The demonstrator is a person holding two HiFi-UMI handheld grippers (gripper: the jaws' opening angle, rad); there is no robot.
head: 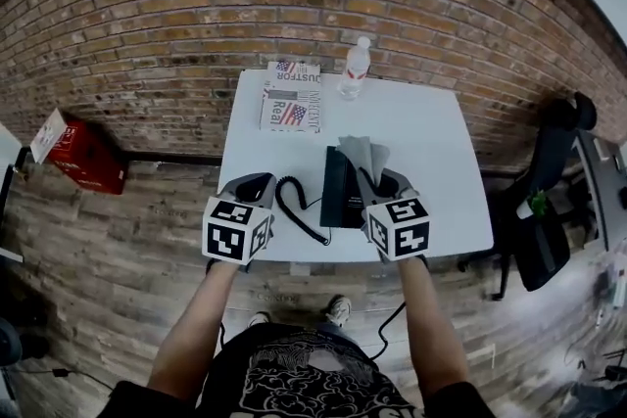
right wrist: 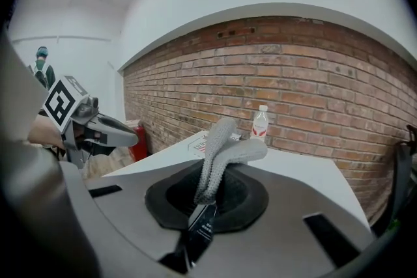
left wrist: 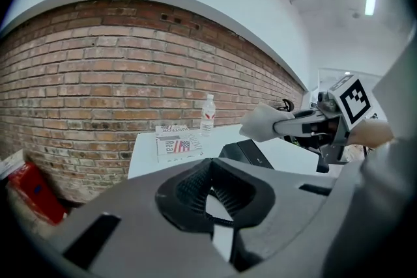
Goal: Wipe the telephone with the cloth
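Two books (head: 292, 99), one bottle (head: 355, 69) behind telephone (head: 340, 196) and cloth (head: 364, 153).

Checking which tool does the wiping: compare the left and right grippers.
The right gripper is clamped on the cloth; the left gripper holds nothing, its jaws together. The right gripper hovers over the telephone; the left gripper is beside it, by the cord. Both are hand-held and point toward the wall.

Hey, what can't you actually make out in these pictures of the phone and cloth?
Telephone right side: head view, covered by cloth and right gripper.
Telephone, right gripper view: fully hidden behind that gripper's own body.
Water bottle label print: too small in every view.
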